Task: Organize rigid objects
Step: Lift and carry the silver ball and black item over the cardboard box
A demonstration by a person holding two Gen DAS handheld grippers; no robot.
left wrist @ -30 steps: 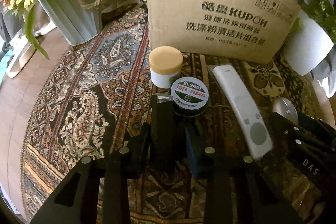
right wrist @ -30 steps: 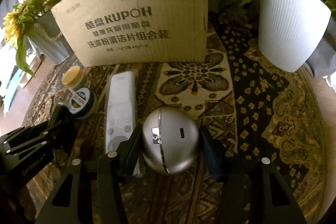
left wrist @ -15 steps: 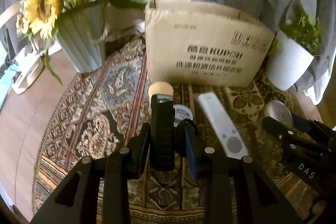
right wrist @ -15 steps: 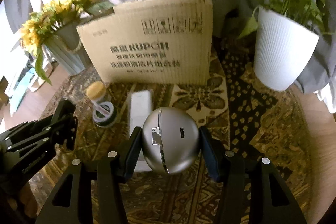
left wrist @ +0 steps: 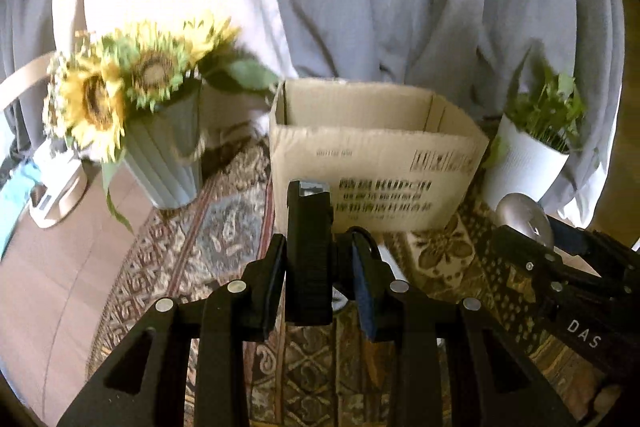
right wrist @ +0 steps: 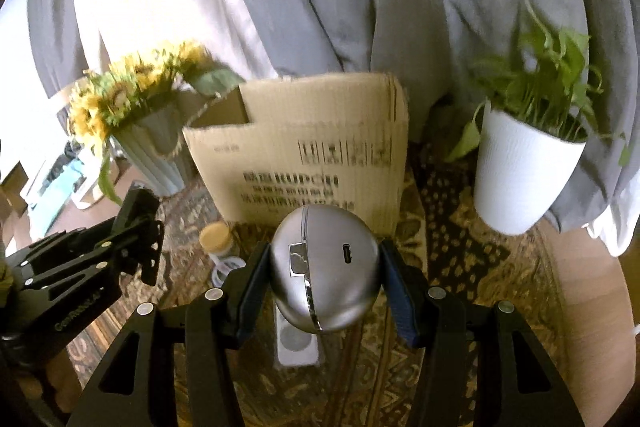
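Observation:
My left gripper [left wrist: 318, 251] is shut on a black ribbed block [left wrist: 308, 255], held upright in the air in front of the open cardboard box [left wrist: 376, 163]. My right gripper [right wrist: 322, 261] is shut on a silver egg-shaped device [right wrist: 324, 267] with a small port, also lifted before the box [right wrist: 304, 147]. Below on the patterned cloth lie a white remote [right wrist: 298, 347], a yellow-lidded jar [right wrist: 216, 237] and a round tin [right wrist: 224, 269], partly hidden. The left gripper's block [right wrist: 140, 207] shows at the left of the right wrist view. The silver device [left wrist: 524, 219] shows at the right of the left wrist view.
A ribbed vase of sunflowers [left wrist: 168, 155] stands left of the box and a white plant pot [left wrist: 520, 163] stands to its right. Grey drapes hang behind. The patterned cloth [right wrist: 460, 267] covers a round wooden table whose bare edge [left wrist: 52, 267] shows at the left.
Both grippers have risen with their objects and tilted up. The box's open top and inside wall now show, and the remote, jar and tin have dropped low behind the fingers.

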